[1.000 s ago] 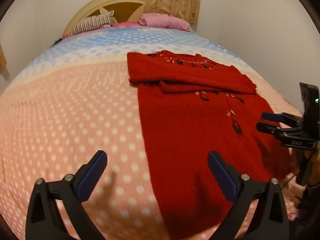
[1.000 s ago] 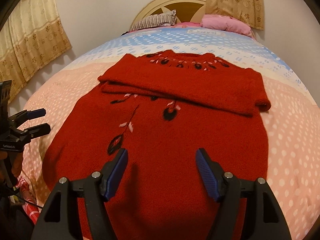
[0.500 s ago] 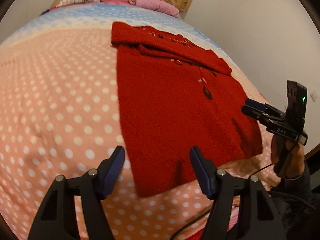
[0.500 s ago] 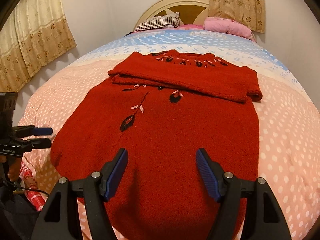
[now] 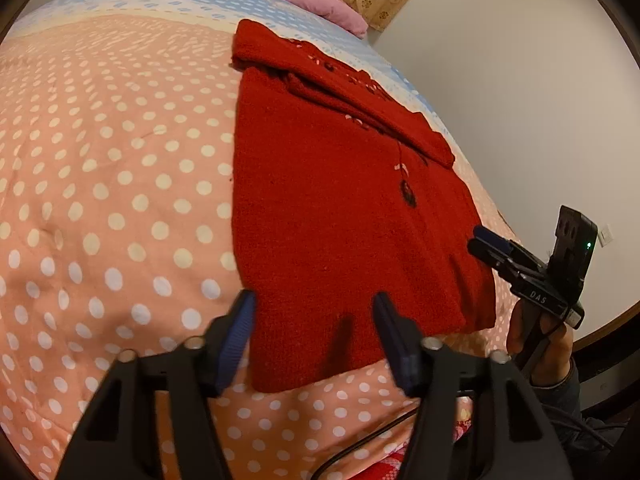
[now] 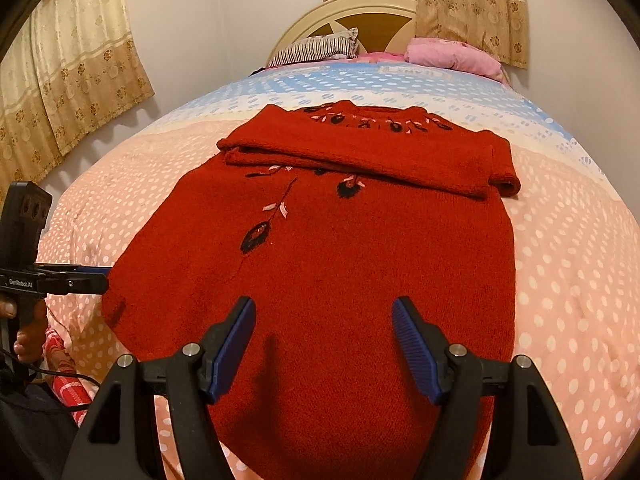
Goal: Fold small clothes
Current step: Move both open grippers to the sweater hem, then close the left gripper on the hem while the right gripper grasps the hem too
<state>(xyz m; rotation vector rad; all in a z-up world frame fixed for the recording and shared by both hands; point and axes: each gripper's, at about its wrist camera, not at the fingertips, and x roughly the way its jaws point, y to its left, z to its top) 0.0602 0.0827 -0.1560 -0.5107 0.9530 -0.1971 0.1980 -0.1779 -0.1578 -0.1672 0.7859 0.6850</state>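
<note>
A red knit sweater (image 5: 344, 216) with dark flower embroidery lies flat on the bed, its sleeves folded across the chest (image 6: 360, 152). My left gripper (image 5: 314, 308) is open, its fingers straddling the sweater's bottom left corner, just above the hem. My right gripper (image 6: 324, 312) is open and hovers over the sweater's lower hem (image 6: 320, 360), empty. The right gripper also shows in the left wrist view (image 5: 486, 242) by the sweater's right hem corner. The left gripper shows in the right wrist view (image 6: 92, 278) at the sweater's left edge.
The bed has a pink polka-dot cover (image 5: 100, 184) with a blue band near the head (image 6: 400, 80). A striped pillow (image 6: 316, 50) and a pink pillow (image 6: 456, 58) lie by the headboard. Curtains (image 6: 64, 92) hang left. A cable (image 5: 360, 444) runs over the bed's near edge.
My left gripper moved down and toward the sweater's bottom left corner and narrowed its opening. My right gripper drew back slightly toward the hem and stayed open.
</note>
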